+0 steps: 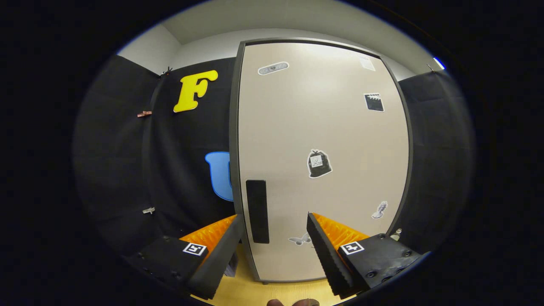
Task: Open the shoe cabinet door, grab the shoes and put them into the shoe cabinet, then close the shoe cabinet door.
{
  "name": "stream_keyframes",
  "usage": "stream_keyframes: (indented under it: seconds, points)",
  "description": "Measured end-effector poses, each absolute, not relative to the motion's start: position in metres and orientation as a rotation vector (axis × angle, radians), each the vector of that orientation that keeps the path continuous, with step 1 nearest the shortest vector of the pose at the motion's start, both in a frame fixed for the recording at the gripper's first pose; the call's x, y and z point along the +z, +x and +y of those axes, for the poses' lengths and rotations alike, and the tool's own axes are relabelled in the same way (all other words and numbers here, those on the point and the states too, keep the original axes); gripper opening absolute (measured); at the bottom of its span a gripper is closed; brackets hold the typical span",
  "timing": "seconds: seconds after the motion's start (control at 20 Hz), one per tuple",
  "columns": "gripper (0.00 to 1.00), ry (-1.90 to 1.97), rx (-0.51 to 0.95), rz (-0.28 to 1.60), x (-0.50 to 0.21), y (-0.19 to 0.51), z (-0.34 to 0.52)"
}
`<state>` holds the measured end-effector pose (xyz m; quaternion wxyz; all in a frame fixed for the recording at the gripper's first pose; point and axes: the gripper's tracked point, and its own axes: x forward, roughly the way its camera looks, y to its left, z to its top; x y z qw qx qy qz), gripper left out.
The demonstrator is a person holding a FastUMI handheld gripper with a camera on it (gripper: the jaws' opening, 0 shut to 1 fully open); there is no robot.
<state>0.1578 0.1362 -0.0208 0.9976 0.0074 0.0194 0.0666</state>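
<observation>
While the gripper (275, 250) is pointing straight ahead with its two fingers (221, 250) spread wide apart and gripping nothing, the tall beige shoe cabinet with a dark grey frame (323, 140) is standing upright just beyond them, its door closed. The black rectangular recessed handle (257, 211) near the door's left edge is sitting in the gap between the fingers, closer to the left one, slightly farther than the tips and not touching them. Small stickers, among them a black bag-shaped sticker (318, 164), are dotting the door's face. The cabinet is resting on a light wooden floor (259, 291) showing between the fingers. Fingertips of the person's hand (293, 302) are peeking in at the near edge, below the gripper.
</observation>
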Motion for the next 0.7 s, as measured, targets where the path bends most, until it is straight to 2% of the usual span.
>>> stream_keyframes:
  seconds: [0.35, 0.45, 0.5, 0.55, 0.7]
  points:
    - [0.98, 0.022, 0.135, 0.078, -0.052, 0.209, 0.161]
    - [0.94, 0.023, 0.114, 0.08, -0.055, 0.218, 0.16]
    - [0.82, 0.025, 0.105, 0.081, -0.057, 0.222, 0.16]
    - [0.76, 0.026, 0.098, 0.083, -0.058, 0.222, 0.16]
    - [0.4, -0.001, 0.113, 0.048, -0.053, 0.225, 0.168]
